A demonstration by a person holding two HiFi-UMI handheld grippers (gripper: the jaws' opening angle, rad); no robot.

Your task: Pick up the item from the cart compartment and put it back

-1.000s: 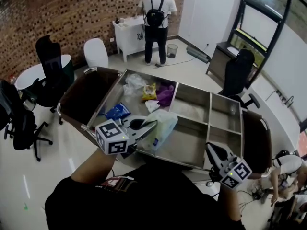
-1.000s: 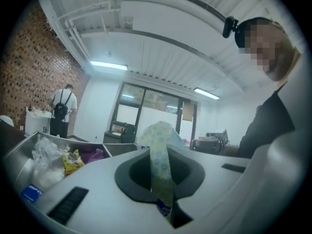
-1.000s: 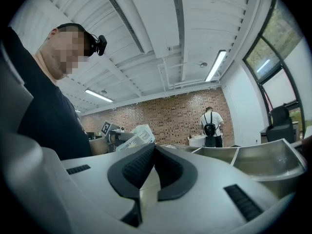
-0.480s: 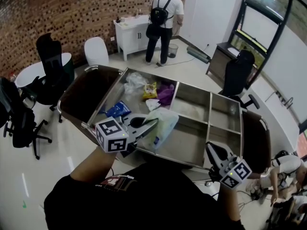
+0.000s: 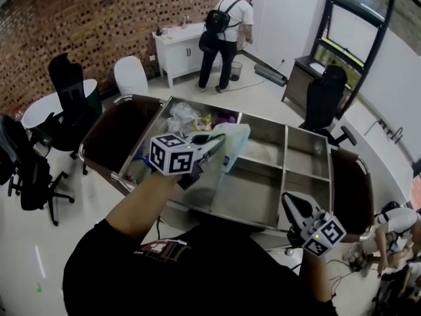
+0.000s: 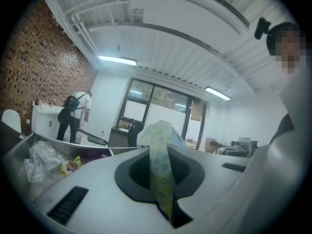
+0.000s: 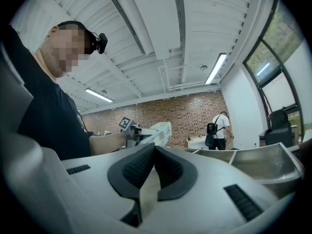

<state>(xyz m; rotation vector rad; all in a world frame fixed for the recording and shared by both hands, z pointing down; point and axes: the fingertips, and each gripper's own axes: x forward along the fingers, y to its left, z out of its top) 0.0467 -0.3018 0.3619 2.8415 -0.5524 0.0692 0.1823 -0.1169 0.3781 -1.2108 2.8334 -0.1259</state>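
Your left gripper (image 5: 220,139) is clamped on a thin pale packet (image 6: 160,152): the left gripper view shows a fold of it pinched between the closed pads, with the rest standing up past the jaw tips. Packet has a faint blue and yellow print, too small to read. In the head view it hangs in the air above the steel cart (image 5: 285,151), clear of the cart floor. It seems to sit over the divider between the far left compartment and the middle one, but the angle makes that hard to fix. Your left forearm reaches across the near left rim. In the far left compartment lie a crumpled clear plastic bag (image 5: 182,115), a yellow packet (image 5: 203,121) just beside it, and something purple (image 5: 227,117) at the far wall. Middle and right compartments show bare metal. Your right gripper (image 5: 289,201) is held low at the near right corner of the cart, well apart from the packet. Its jaws are together in the right gripper view, nothing between them. Beyond the cart, a person with a black backpack (image 5: 227,26) stands at a white cabinet (image 5: 179,50) against the brick wall. Black office chairs (image 5: 74,97) stand on the left.
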